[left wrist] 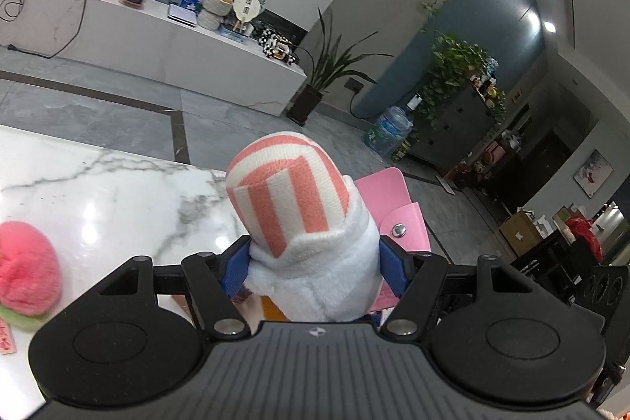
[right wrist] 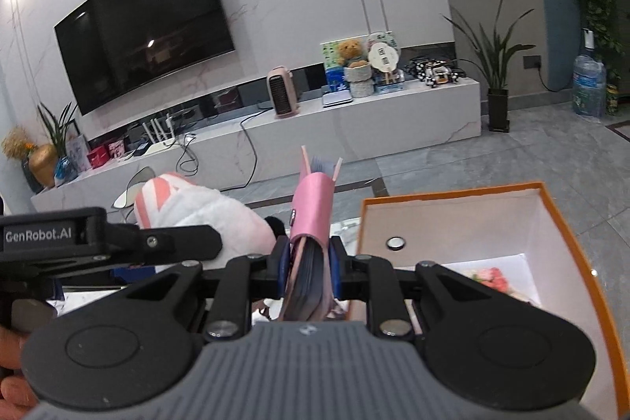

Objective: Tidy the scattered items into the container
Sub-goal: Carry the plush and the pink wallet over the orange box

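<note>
Marble table (left wrist: 98,191): plush toy (left wrist: 299,219) hides left gripper (left wrist: 313,262) fingertips.

- Our left gripper (left wrist: 315,262) squeezes a plush toy (left wrist: 299,219), jaws wide around it.
- Our right gripper (right wrist: 309,262) pinches a pink wallet (right wrist: 311,223), jaws nearly together.

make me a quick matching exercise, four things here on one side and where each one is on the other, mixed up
Things
1. striped plush toy
2. pink wallet
3. pink and green plush
4. orange box

Places
A. lying on the marble table
B. clamped in the right tool
C. open, to the right of the right tool
D. gripped by the left tool

Pairs: 1-D, 2-B, 3-A, 4-C
</note>
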A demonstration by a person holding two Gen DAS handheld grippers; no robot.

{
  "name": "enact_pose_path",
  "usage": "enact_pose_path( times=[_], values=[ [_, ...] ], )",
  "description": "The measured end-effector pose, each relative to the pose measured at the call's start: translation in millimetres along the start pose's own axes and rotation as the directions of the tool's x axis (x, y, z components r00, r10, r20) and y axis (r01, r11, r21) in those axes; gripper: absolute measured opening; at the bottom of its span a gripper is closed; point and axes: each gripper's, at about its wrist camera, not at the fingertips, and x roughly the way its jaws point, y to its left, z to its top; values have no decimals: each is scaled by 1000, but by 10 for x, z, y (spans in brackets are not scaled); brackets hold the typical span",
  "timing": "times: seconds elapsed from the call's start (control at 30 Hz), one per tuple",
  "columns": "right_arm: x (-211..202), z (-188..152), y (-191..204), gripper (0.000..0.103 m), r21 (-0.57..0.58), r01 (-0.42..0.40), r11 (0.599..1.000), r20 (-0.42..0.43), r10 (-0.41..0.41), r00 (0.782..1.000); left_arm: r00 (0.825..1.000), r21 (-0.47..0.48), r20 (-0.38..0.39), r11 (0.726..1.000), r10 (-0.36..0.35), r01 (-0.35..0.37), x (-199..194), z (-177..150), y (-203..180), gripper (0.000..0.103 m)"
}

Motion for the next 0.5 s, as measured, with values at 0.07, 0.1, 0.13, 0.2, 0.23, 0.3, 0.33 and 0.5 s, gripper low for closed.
enact_pose_path(
  times=[0.07, 0.1, 0.13, 0.2, 0.23, 0.3, 0.33, 0.5],
  values=[
    [-39, 19, -63, 22, 12, 7, 1000, 11, -7, 1000, 1000, 1, 1, 1000, -19, 19, 34, -7, -60, 78],
    [-59, 24, -92, 22, 17, 10, 1000, 16, -11, 1000, 1000, 2, 1, 1000, -29, 29, 50, -11, -92, 78],
    [-81, 28, -119, 22, 22, 13, 1000, 20, -14, 1000, 999, 7, 2, 999, -42, 42, 62, -19, -132, 78],
    [-129, 37, -175, 22, 33, 20, 999, 29, -21, 999, 998, 17, 3, 998, -67, 67, 88, -35, -213, 78],
    [-153, 43, -205, 22, 38, 26, 999, 34, -27, 999, 997, 24, 2, 997, -77, 77, 104, -49, -256, 78],
    [-200, 54, -267, 22, 49, 38, 998, 44, -41, 998, 996, 43, 2, 995, -94, 94, 142, -81, -343, 78],
    [-221, 61, -300, 22, 56, 45, 997, 49, -47, 998, 995, 55, 2, 993, -102, 102, 161, -99, -389, 78],
    [-316, 100, -461, 22, 87, 80, 993, 73, -87, 994, 991, 88, -6, 987, -137, 137, 259, -179, -588, 78]
  ],
)
